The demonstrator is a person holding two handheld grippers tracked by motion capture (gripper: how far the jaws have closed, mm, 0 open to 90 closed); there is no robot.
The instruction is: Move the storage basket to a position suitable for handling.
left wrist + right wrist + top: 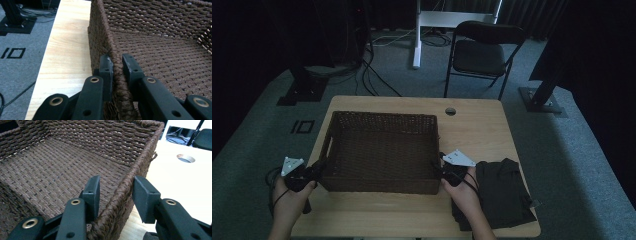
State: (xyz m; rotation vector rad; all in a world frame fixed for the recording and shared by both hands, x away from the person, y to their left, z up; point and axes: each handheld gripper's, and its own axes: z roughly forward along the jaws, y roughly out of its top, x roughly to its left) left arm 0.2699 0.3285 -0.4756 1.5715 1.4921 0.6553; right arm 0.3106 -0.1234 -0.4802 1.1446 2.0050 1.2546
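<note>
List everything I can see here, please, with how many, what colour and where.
Wicker basket: one, brown, mid-table, nothing in it.
Cloth: one, dark, folded, table's near right corner.
Table: one, light wood, with a round hole at its far edge.
Chair: one, black, beyond the table.
Left gripper: one, black, jaws clamped on the basket's left wall.
Right gripper: one, black, jaws astride the basket's right wall, outer jaw apart from it.

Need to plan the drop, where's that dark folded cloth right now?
In the high view the dark folded cloth lies on the table's near right corner, just right of the right gripper at the wicker basket's right wall.
</note>
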